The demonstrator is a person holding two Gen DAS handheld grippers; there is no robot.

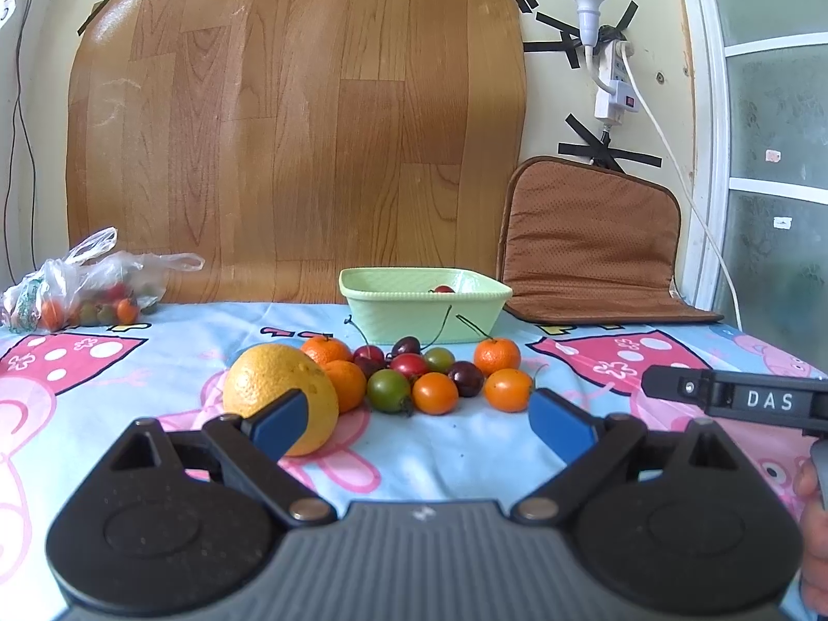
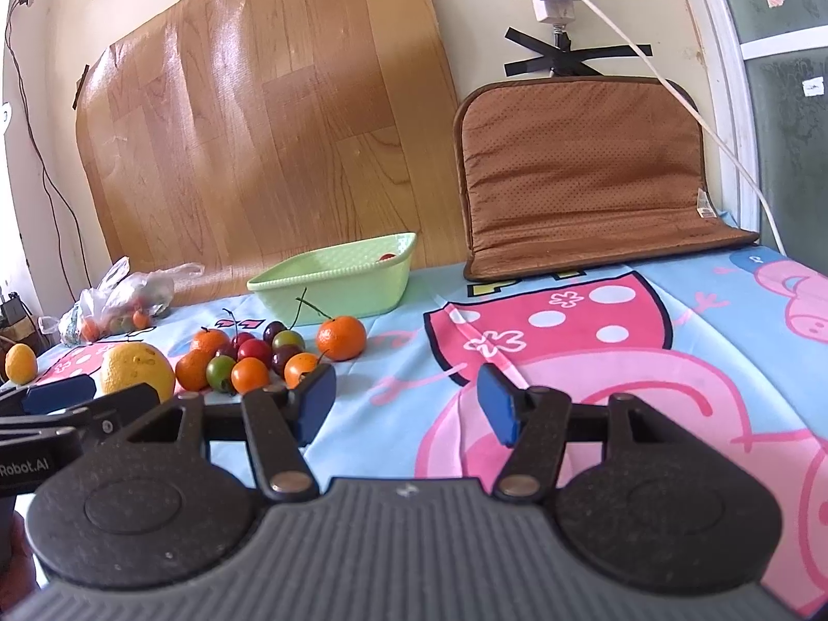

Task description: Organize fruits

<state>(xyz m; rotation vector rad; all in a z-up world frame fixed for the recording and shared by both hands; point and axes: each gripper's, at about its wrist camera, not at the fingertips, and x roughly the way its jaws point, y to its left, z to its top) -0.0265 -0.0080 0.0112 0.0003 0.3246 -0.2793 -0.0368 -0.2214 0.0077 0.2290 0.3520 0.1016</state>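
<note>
A table covered with a blue and pink cartoon tablecloth (image 1: 440, 455) held a cluster of fruit at its middle. In the left wrist view, the left gripper (image 1: 419, 419) hovered low over the cloth with its blue-padded jaws apart and nothing between them. A large yellow-orange citrus fruit (image 1: 279, 393) sat at ten o'clock from that gripper, partly behind its left pad. At twelve o'clock lay the pile of small fruit (image 1: 424, 370): mandarins, cherries with stems, and red, orange and green cherry tomatoes, touching one another. Just beyond the pile stood a pale green basket (image 1: 424, 310) with one red fruit (image 1: 443, 289) inside. A clear plastic bag of more small fruit (image 1: 88, 290) lay at the far left, well apart from the pile. A brown cushion (image 1: 590, 243) leaned against the wall at two o'clock. In the right wrist view, the right gripper (image 2: 406, 403) also had its jaws apart and empty above the cloth, with the pile at ten o'clock. A small yellow fruit (image 2: 20, 362) sat at the far left edge.
</note>
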